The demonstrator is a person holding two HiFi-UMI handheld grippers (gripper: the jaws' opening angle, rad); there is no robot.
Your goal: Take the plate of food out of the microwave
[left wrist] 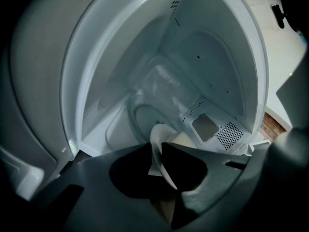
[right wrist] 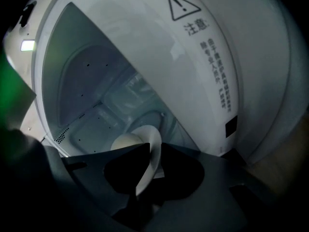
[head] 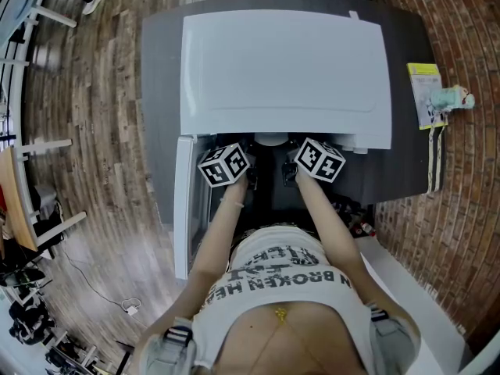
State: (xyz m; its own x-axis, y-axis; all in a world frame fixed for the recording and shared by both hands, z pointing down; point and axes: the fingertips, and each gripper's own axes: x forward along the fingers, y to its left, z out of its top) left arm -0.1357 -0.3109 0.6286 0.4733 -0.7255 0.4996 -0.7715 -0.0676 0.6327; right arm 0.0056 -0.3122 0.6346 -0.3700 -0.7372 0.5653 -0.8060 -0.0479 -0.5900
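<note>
White plate (left wrist: pixel 158 135) pinched on both sides, deep inside the microwave (head: pixel 285 65)

Head view: its door (head: pixel 183 209) stands open. Left gripper view: our left claw (left wrist: pixel 154 147), half closed, nips the rim beside a pale bun (left wrist: pixel 182 139) (the only food we can see). Right gripper view: our right claw (right wrist: pixel 154 146) nips the opposite rim; we should lift evenly, stay level, then draw straight out.

The person wears a white cropped top (head: pixel 273 276) with black lettering and, seemingly, pale denim (head: pixel 166 348).

Head view: steeply down over the microwave (head: pixel 285 61).
Gripper views: close, looking inside it, sharing the plate (left wrist: pixel 157 146).
</note>
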